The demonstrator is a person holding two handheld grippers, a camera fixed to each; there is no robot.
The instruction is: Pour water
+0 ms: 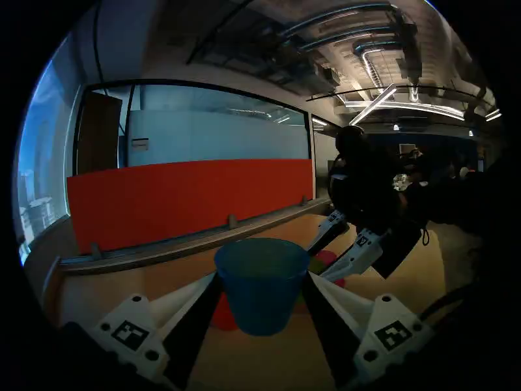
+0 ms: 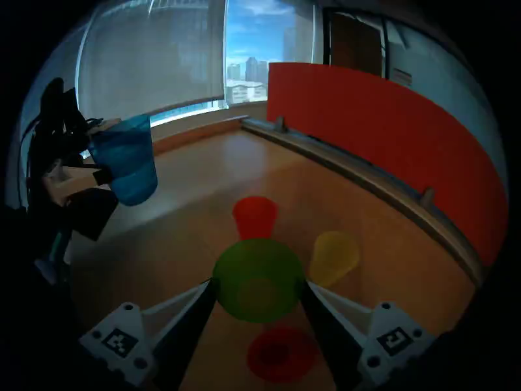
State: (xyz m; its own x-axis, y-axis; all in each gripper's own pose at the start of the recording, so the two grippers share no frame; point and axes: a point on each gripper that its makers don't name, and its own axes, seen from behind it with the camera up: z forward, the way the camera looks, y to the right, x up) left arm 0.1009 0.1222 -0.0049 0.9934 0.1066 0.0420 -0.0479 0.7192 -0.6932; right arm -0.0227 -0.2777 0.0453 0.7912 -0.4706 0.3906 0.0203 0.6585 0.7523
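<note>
While pinching blue cup [image 1: 262,287] centred between left gripper [image 1: 262,279] fingers, clamping green cup [image 2: 258,279] likewise in right gripper [image 2: 257,283], near red cup [image 2: 281,352].

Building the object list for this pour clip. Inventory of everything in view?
blue cup: 1, blue, lifted, in the left jaws
green cup: 1, green, in the right jaws
far red cup: 1, red, on the table beyond the green cup
near red cup: 1, red, table, nearer than the green cup
yellow cup: 1, yellow, on the table beside the far red cup
table: 1, brown wood
partition: 1, orange-red, along the table's edge
window: 1, skyline outside
left gripper: 1, white, shut on blue cup
right gripper: 1, white, shut on green cup
</note>
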